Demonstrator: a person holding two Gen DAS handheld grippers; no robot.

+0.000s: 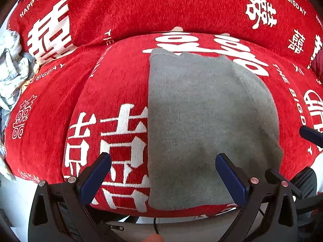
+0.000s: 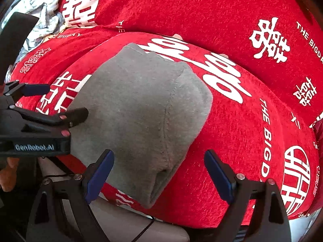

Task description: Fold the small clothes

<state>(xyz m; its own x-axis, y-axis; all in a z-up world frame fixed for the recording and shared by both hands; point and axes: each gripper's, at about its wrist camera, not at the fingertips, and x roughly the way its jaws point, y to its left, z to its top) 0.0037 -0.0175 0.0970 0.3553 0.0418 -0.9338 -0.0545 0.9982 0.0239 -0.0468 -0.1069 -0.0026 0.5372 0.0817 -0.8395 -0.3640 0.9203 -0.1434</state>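
A grey knitted garment (image 1: 201,121) lies folded flat on a red seat cushion (image 1: 113,76) printed with white characters. My left gripper (image 1: 163,173) hovers open over the garment's near left edge, and nothing is between its blue pads. In the right wrist view the garment (image 2: 141,111) shows a seam down its middle and a folded near corner. My right gripper (image 2: 159,173) stands open above that corner and holds nothing. The left gripper (image 2: 60,100) appears at the left of that view, over the garment's left edge, with its jaws apart.
A pile of pale patterned clothes (image 1: 12,66) lies at the cushion's far left, seen again as crumpled cloth (image 2: 44,14). A red back cushion (image 1: 161,6) rises behind the seat. Below the cushion's front edge are a pale floor and a black cable (image 2: 147,225).
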